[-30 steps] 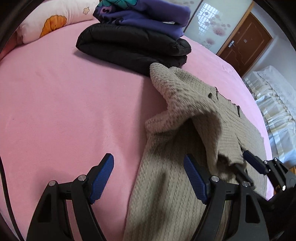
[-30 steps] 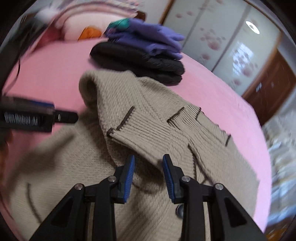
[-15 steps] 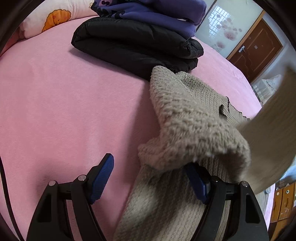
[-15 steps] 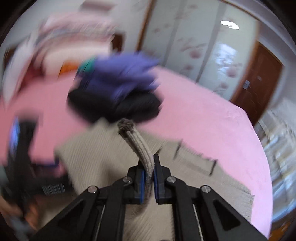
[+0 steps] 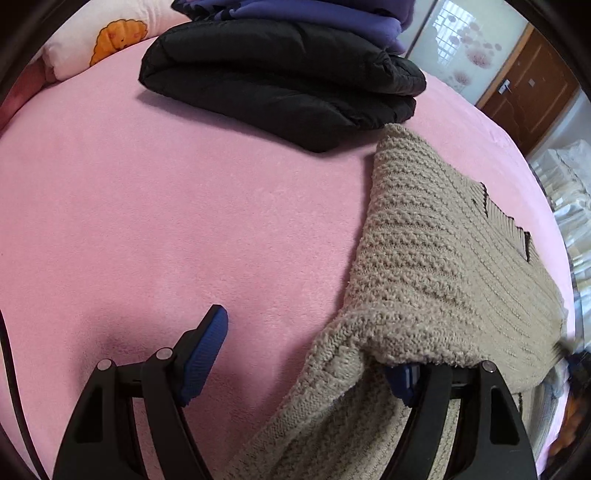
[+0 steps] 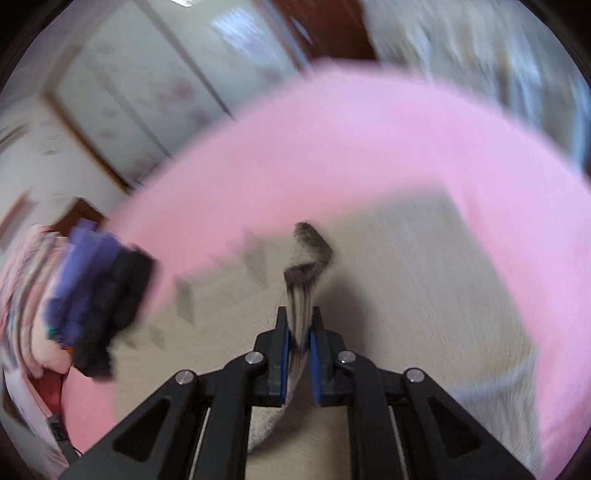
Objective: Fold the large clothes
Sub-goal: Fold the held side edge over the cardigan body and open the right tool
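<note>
A beige knitted sweater (image 5: 436, 266) lies on the pink bed (image 5: 184, 206), its near fold draped over the right finger of my left gripper (image 5: 310, 347). That gripper is open, and its left blue pad (image 5: 207, 343) hovers over bare sheet. In the blurred right wrist view, my right gripper (image 6: 299, 328) pinches the sweater's dark-edged ribbed cuff (image 6: 308, 258). The cuff sticks up between the pads, and the jaws are opening slightly. Below it the sweater body (image 6: 424, 295) spreads flat on the bed.
A folded black padded jacket (image 5: 280, 81) with a purple garment (image 5: 317, 14) on top sits at the far side of the bed. A pillow with an orange print (image 5: 114, 37) lies beyond. A wooden door (image 5: 532, 85) and a second bed (image 5: 569, 177) stand to the right.
My right gripper shut on the sweater's cuff, lifted it, then swung fast across while rolling. The sweater fold now hangs over my left gripper's right finger. The left gripper crept forward.
</note>
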{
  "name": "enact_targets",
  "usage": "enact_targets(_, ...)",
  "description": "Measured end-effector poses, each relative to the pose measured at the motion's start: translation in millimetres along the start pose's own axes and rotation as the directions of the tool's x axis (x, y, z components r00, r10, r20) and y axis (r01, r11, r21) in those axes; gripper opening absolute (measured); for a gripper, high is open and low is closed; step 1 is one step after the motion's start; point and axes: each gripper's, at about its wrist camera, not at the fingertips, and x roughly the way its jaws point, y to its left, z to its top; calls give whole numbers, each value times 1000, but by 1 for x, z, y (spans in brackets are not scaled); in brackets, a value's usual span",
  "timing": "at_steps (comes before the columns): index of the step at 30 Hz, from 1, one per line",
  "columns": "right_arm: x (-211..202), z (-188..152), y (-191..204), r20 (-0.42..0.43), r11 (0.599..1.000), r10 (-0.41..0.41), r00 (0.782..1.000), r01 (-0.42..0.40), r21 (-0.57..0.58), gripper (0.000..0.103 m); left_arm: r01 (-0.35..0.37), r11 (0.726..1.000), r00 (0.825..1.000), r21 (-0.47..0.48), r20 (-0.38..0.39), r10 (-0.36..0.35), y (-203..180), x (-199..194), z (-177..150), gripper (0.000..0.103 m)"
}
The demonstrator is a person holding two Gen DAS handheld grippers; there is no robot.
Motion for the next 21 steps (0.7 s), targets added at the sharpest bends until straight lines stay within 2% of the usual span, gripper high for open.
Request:
enact_targets(1, 6, -4, -11, -26, 999, 16, 1000, -15, 31, 11, 4, 1000, 1000, -12, -4, -4, 1, 0, 0, 77)
enact_targets(3, 2, -12, -30, -10, 991, 115, 993, -114, 77, 11, 11, 1000, 1000, -21, -10, -11, 3, -1, 0, 77)
enact_targets(4, -1, -13, -33, -11, 988, 132, 991, -130, 77, 12, 13, 1000, 1000, -20, -16, -14, 4, -2, -1, 76)
enact_targets(9, -12, -12, -28, -33, 991, 136, 990, -136, 1, 13, 47, 998, 998, 33, -44, -46, 8, -15, -14, 76)
enact_targets(14, -15, -8, -25, -49, 991, 129, 990, -130, -17, 13, 165, 986, 985, 10, -52, -164, 25, -42, -19, 75)
enact_targets(18, -17, -9, -22, -57, 989, 140, 988, -142, -37, 13, 203, 979, 979, -7, -32, -203, 34, -61, -7, 75)
enact_targets(21, -24, -11, -20, -50, 987, 141, 989, -145, -67, 13, 201, 979, 979, 6, -22, -201, 27, -62, 13, 75)
